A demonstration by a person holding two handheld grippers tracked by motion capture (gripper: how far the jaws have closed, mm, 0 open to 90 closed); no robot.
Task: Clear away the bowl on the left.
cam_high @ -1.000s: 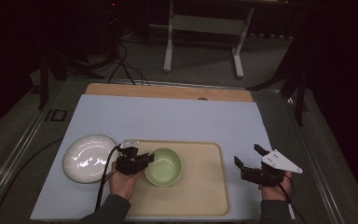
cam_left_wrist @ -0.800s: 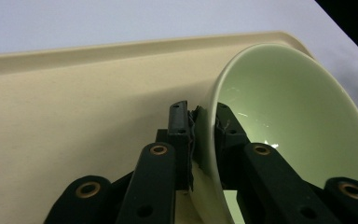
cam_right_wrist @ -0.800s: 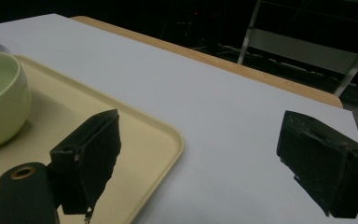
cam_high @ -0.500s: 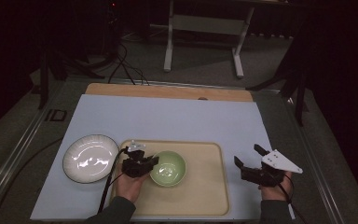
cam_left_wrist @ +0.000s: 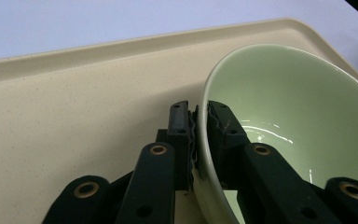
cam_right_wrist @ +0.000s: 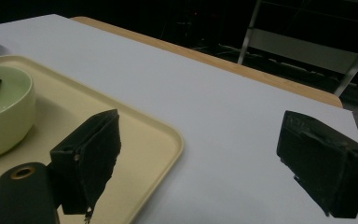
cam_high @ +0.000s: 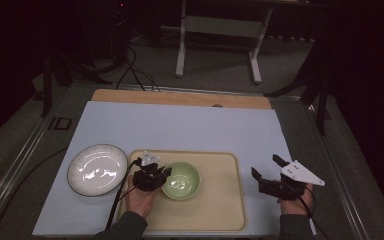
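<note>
Nearest, the left gripper [cam_left_wrist: 196, 135] has its jaws clamped on the bowl [cam_left_wrist: 298, 116] rim, one inside, one outside, bowl on the tray [cam_left_wrist: 74, 93]. Such a thin pinch could probably slip if lifted. That hand lies low, pointing right. Farther off, the right gripper [cam_high: 270, 172] hovers, jaws apart, beside the tray.

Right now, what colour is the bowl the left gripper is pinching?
Pale green, glossy inside; the bowl shows best in the left gripper view.

Room dim, dark beyond table [cam_high: 180, 130]; overhead light, glare spots on white plate [cam_high: 97, 169]; close jaws slightly soft.
</note>
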